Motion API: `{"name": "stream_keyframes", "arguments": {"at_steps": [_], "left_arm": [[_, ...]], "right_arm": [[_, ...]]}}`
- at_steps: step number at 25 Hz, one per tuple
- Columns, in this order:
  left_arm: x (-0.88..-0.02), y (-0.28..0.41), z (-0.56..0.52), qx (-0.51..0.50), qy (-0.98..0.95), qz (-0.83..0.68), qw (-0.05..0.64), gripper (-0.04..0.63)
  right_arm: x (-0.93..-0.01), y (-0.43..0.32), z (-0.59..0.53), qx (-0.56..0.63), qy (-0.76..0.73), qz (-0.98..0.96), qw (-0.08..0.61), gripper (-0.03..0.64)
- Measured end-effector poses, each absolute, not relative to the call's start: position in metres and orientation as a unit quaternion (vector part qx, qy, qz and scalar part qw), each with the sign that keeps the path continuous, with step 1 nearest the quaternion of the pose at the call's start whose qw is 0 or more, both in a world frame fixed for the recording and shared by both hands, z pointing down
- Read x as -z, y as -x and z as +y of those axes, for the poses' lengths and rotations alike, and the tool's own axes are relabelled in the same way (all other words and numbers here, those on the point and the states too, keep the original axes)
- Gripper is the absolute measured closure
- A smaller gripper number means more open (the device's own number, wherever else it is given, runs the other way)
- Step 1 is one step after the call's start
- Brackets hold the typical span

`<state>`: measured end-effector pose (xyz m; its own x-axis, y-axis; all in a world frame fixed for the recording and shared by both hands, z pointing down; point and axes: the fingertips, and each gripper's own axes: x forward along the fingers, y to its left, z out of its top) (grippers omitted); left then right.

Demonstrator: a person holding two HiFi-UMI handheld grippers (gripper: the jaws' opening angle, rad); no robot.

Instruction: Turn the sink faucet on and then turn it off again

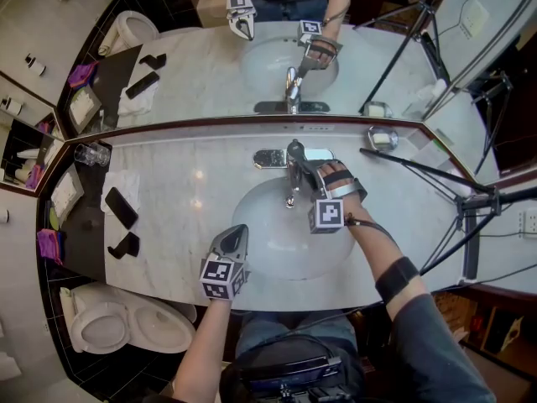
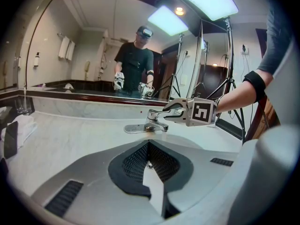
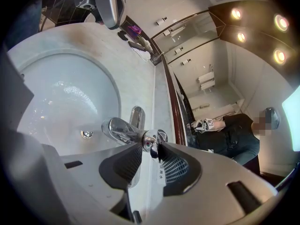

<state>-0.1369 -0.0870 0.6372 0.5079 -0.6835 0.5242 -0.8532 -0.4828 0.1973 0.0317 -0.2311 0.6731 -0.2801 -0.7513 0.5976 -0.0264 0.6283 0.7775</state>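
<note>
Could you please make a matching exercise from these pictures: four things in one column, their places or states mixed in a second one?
1. right gripper
2. left gripper
3. black phone
4. metal dish

A. on the counter, left of the basin
B. over the basin's front part, jaws shut, empty
C. beside the mirror, right of the faucet lever
D. jaws closed on the faucet lever

Pairs: 1-D, 2-B, 3-A, 4-C

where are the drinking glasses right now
In the head view the drinking glasses stand at the far left corner of the counter, against the mirror, just behind the white cloth and left of the sink.
</note>
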Motion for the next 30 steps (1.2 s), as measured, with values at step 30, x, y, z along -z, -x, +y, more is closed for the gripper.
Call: {"name": "stream_keyframes", "arguments": {"at_steps": [30], "left_arm": [[-0.606,0.146,-0.068,-0.182,-0.844,-0.465,0.194,0.607]], "right_arm": [[-0.663,-0.047,-0.188,0.276,-0.317,-0.724,0.547,0.508]]}}
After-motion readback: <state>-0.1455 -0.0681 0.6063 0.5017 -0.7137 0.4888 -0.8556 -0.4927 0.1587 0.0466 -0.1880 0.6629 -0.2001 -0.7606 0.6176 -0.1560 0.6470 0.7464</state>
